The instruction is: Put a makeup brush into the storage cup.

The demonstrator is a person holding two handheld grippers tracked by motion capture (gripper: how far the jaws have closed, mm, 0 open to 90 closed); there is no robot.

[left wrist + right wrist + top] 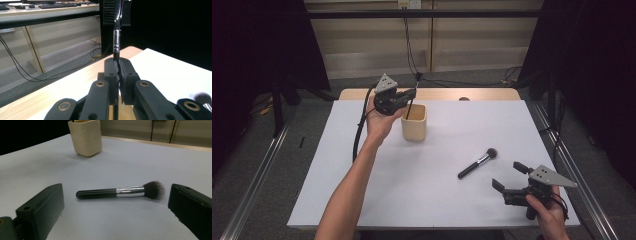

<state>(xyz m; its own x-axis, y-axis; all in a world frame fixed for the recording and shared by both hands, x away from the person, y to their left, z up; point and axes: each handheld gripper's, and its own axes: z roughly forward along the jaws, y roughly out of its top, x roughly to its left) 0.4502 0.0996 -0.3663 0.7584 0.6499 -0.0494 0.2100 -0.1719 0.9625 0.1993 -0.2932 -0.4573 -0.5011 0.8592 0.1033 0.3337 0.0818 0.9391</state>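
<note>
A cream cup point(413, 122) stands on the white table point(362, 175) at the back centre. Just above it my left gripper point(411, 94) is shut on a thin black brush point(412, 102), whose lower end dips into the cup. In the left gripper view the brush point(116, 40) rises from the closed jaws, with a silver collar and a comb-like head on top. A powder brush point(478, 163) with a black handle and dark bristles lies flat at the centre right. My right gripper point(508, 175) stands open close behind the powder brush point(120, 191), which lies crosswise just beyond its fingers point(42, 207).
Bare wood of the table's far edge point(482, 94) shows behind the white top. Cables point(409, 45) hang and run over the grey floor behind. Metal rails point(257, 185) flank the table on both sides. Open white surface lies at the front left.
</note>
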